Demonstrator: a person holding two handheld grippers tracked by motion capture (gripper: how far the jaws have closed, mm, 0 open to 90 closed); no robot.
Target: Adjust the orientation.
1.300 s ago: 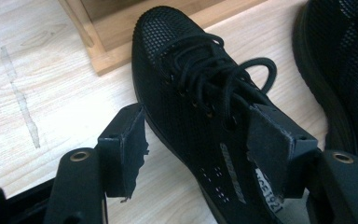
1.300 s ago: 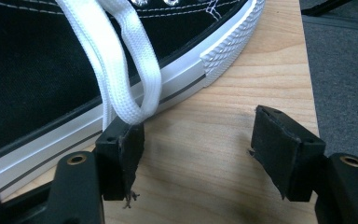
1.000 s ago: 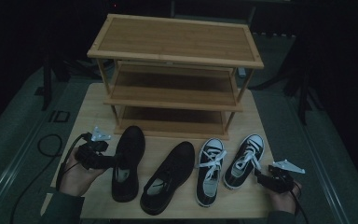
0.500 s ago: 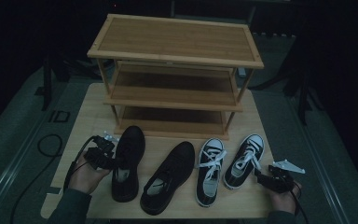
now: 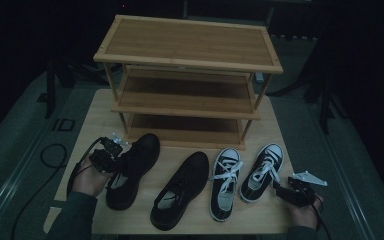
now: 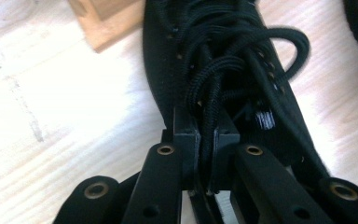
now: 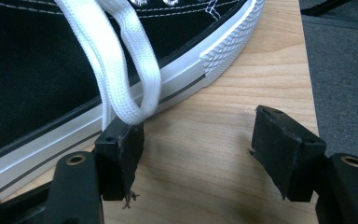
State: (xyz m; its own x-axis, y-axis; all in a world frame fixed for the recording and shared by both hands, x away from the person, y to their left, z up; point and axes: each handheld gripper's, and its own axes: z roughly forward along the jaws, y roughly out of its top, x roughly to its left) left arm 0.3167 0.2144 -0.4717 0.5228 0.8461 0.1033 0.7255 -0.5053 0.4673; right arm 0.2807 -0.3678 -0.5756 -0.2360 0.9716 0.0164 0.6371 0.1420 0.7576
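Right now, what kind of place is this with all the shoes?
Probably a dim work room set up for practice, not a home hallway. A three-tier bamboo shoe rack stands on a pale wooden table, four shoes lie in front of it, and grey floor with a loose black cable surrounds the table.

High view dim and murky; both gripper views bright, close parts blurred

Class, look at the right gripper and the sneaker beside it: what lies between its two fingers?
Bare wooden table, seen in the right gripper view; a white lace loop touches one finger.
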